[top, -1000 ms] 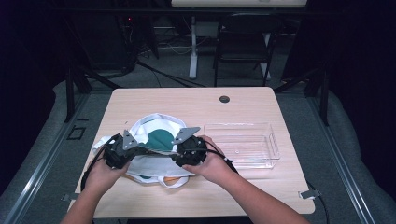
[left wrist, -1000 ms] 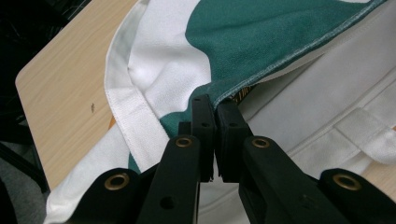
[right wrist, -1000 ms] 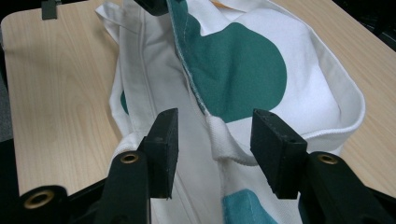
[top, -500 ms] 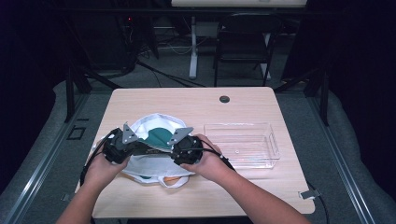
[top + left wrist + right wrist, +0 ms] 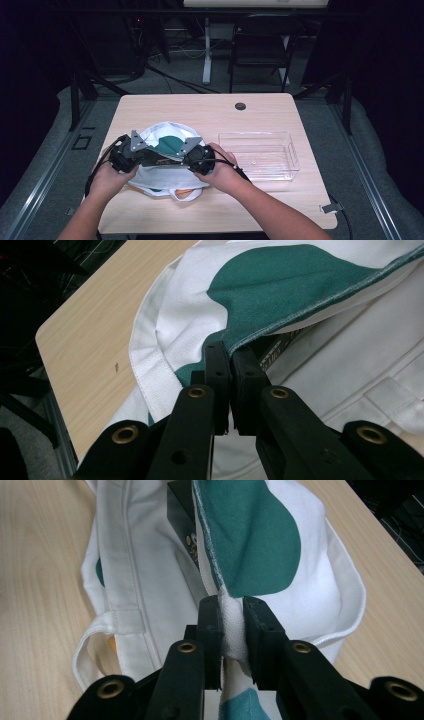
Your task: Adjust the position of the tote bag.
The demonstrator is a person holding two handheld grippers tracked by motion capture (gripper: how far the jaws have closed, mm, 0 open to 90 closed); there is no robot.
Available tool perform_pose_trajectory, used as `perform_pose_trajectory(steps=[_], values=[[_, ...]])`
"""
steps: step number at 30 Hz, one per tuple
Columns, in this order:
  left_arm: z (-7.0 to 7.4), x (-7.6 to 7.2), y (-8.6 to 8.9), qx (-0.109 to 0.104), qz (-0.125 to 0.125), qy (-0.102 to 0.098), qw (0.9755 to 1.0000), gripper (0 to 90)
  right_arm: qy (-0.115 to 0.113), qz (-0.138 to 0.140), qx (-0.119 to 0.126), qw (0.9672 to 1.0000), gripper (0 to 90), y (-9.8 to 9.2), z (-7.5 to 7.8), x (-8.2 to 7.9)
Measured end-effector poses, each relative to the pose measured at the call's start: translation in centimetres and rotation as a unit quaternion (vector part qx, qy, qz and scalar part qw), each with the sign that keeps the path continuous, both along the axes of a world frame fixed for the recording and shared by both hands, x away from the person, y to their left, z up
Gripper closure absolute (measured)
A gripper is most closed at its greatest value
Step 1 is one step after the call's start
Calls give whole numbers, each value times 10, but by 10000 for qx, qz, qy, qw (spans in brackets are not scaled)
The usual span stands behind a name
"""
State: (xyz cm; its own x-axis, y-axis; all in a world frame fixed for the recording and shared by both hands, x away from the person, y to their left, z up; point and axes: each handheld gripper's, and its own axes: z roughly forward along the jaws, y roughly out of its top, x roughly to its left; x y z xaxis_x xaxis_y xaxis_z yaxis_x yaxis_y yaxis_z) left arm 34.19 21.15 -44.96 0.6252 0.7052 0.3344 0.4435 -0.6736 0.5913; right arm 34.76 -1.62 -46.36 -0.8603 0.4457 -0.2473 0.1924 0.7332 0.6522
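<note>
I'm over the white cloth bag (image 5: 165, 176) with green patches, which lies on the near left part of the wooden table (image 5: 210, 115). My left gripper (image 5: 231, 357) has its jaws pinched tight on the green-edged rim of the bag's mouth, fabric clamped between the pads. My right gripper (image 5: 232, 611) has just been closing, and now its jaws sit narrow with a fold of the white rim caught between them. Between the two holds the mouth gapes a little, and inside I see the corner of a dark printed box (image 5: 181, 510) tucked against the white lining. Something orange (image 5: 184, 190) shows at the bag's near edge by the strap loop; I can't tell what it is. Just right of the bag stands the clear plastic tray (image 5: 292, 160); I see nothing in it.
</note>
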Motion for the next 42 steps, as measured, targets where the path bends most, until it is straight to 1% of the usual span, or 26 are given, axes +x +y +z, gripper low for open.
perform_pose_trajectory(steps=[2, 3, 4, 5, 6, 10, 19, 20, 23, 24, 25, 27, 30, 34, 39, 41, 42], values=[[1, 1, 0, -24, 3, -19, 10000, 878, -67, -50, -39, 10000, 800, 0, 2, 0], [1, 1, 0, -38, 11, -20, 10000, 878, -88, -88, 9, 9999, 803, 0, 3, 0], [2, 1, 1, -50, 12, -19, 10000, 878, -120, -174, 24, 9998, 807, 1, 4, 0], [2, 1, 1, -66, 23, -13, 10000, 878, -120, -174, 24, 9998, 807, 1, 4, 0], [2, 2, 1, -71, 32, -8, 10000, 878, -141, -253, 27, 9996, 809, 1, 6, 1], [3, 3, 1, -50, 45, -25, 10000, 878, -185, -317, 54, 9993, 810, 3, 6, 1], [10, 7, 0, -30, 47, -62, 10000, 878, -37, -566, 248, 9981, 813, 1, 13, 7], [11, 7, 0, -28, 49, -53, 10000, 877, -29, -601, 317, 9977, 814, 1, 13, 8], [13, 9, -1, -36, 45, -76, 10000, 877, -74, -713, 315, 9969, 814, 0, 18, 11], [13, 9, -1, -39, 49, -79, 9999, 877, -74, -713, 315, 9969, 814, 0, 18, 11], [14, 10, -2, -38, 50, -80, 9999, 877, -89, -758, 357, 9964, 814, 0, 18, 12], [14, 11, -3, -23, 58, -91, 9999, 877, -103, -820, 348, 9960, 815, 0, 20, 14], [15, 13, -3, -36, 67, -91, 9999, 878, -112, -925, 407, 9948, 815, 0, 23, 17], [17, 15, -2, -31, 73, -94, 9999, 877, -142, -1007, 470, 9937, 816, 1, 26, 21], [18, 18, -2, -54, 86, -72, 9999, 874, -171, -1050, 474, 9932, 816, 1, 29, 25], [18, 19, -3, -82, 112, -90, 9999, 862, -194, -1068, 512, 9928, 816, 1, 30, 26], [18, 20, -2, -94, 127, -78, 9998, 845, -194, -1061, 487, 9930, 816, 1, 31, 27]])
